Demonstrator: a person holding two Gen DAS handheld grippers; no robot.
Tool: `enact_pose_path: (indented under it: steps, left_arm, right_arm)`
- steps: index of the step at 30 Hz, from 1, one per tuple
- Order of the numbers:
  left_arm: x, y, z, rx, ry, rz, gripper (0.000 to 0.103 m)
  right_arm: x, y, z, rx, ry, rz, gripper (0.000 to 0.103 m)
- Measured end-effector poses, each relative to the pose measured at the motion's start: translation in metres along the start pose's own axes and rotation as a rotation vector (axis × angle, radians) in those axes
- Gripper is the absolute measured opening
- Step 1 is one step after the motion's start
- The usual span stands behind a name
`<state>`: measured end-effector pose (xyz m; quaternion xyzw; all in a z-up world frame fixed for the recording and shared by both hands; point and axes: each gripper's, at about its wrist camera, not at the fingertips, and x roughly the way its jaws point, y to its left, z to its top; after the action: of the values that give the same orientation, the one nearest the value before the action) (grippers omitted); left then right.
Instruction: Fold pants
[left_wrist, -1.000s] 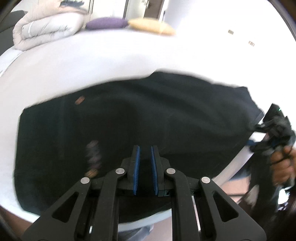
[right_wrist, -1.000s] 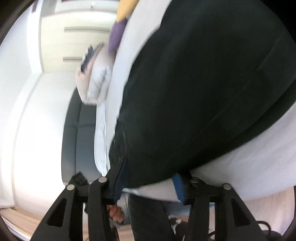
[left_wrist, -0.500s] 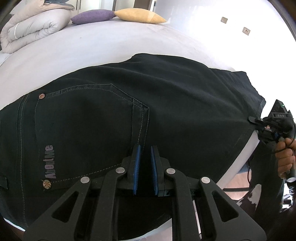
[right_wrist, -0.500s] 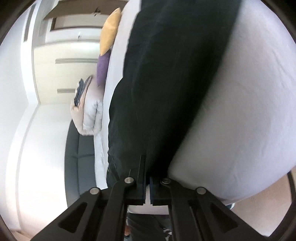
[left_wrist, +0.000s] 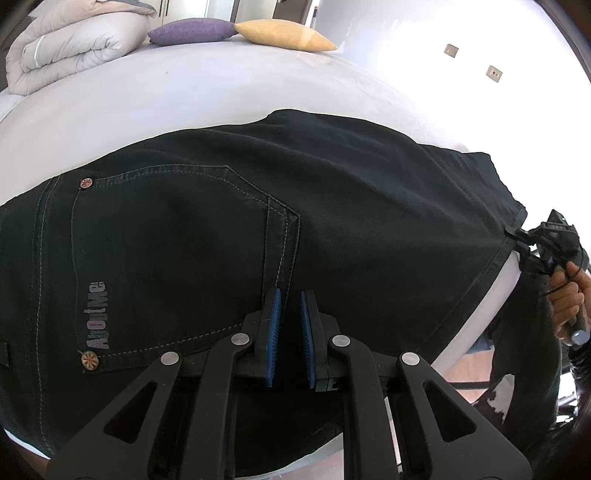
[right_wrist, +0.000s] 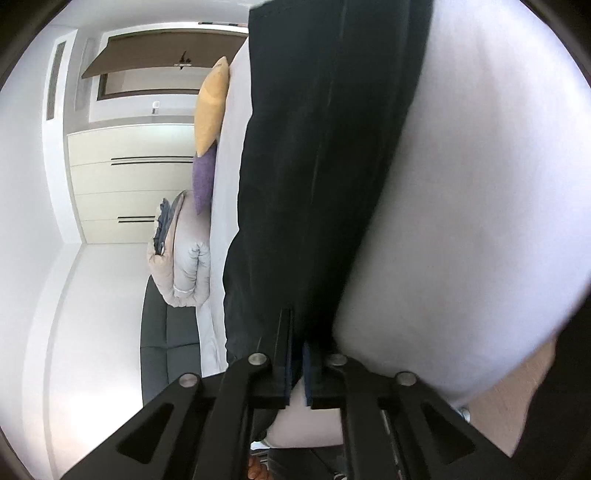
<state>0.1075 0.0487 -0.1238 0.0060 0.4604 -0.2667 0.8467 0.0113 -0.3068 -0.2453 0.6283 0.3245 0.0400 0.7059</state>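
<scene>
The pants (left_wrist: 332, 229), dark denim, lay spread flat across the near edge of the bed (left_wrist: 184, 92), back pocket (left_wrist: 177, 258) up, with the waist end to the left and the leg end to the right. The left hand-held gripper (left_wrist: 288, 328) hung just above the cloth by the pocket's seam; its blue pads (left_wrist: 274, 332) stood a narrow gap apart with nothing between them. The right hand-held gripper (right_wrist: 295, 354) was closed on the hem of the pants (right_wrist: 314, 184) at the bed's (right_wrist: 461, 184) edge, and dark fabric showed pinched between its fingers. In the left view that gripper (left_wrist: 543, 240) met the hem at the far right, with the person's hand (left_wrist: 569, 299) around its handle. At the far side of the bed lay a folded duvet (left_wrist: 70, 44), a purple pillow (left_wrist: 192, 31) and a yellow pillow (left_wrist: 284, 35) touching end to end.
</scene>
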Motion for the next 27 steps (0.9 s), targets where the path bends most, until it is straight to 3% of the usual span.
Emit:
enact_pose_path:
  steps: [2,4,6,8,14,16,19,21,23,27]
  left_arm:
    - [-0.002,-0.001,0.002,-0.010,-0.003,0.001,0.012]
    - [-0.007,-0.004,0.006,-0.009,-0.004,0.026,0.012]
    - [-0.011,-0.009,0.016,-0.001,-0.021,0.037,0.012]
    - [-0.014,-0.015,0.029,0.009,-0.039,0.028,0.012]
    - [0.016,-0.047,0.083,0.119,-0.029,0.052,0.012]
    - [0.035,-0.055,0.097,0.136,-0.008,0.057,0.012]
    - [0.064,-0.055,0.104,0.141,0.051,0.076,0.012]
    - [0.078,-0.048,0.099,0.123,0.075,0.066,0.012]
    - [0.078,-0.035,0.095,0.080,0.047,0.013,0.012]
    - [0.082,-0.024,0.097,0.033,0.039,-0.037,0.012]
  right_arm:
    - [-0.022,0.007,0.007,-0.015,-0.061,-0.051,0.021]
    - [-0.053,0.022,0.012,-0.085,-0.188,-0.154,0.034]
    - [-0.062,0.041,0.016,-0.157,-0.239,-0.164,0.034]
    - [-0.047,0.068,0.016,-0.243,-0.195,-0.142,0.034]
    - [0.095,0.131,-0.032,-0.448,0.161,-0.058,0.024]
    - [0.150,0.132,-0.045,-0.436,0.275,-0.044,0.022]
    - [0.201,0.105,-0.043,-0.315,0.345,-0.062,0.019]
    - [0.209,0.081,-0.035,-0.235,0.337,-0.080,0.000]
    - [0.202,0.068,-0.024,-0.188,0.307,-0.018,0.000]
    - [0.159,0.057,0.025,-0.149,0.133,-0.030,0.000]
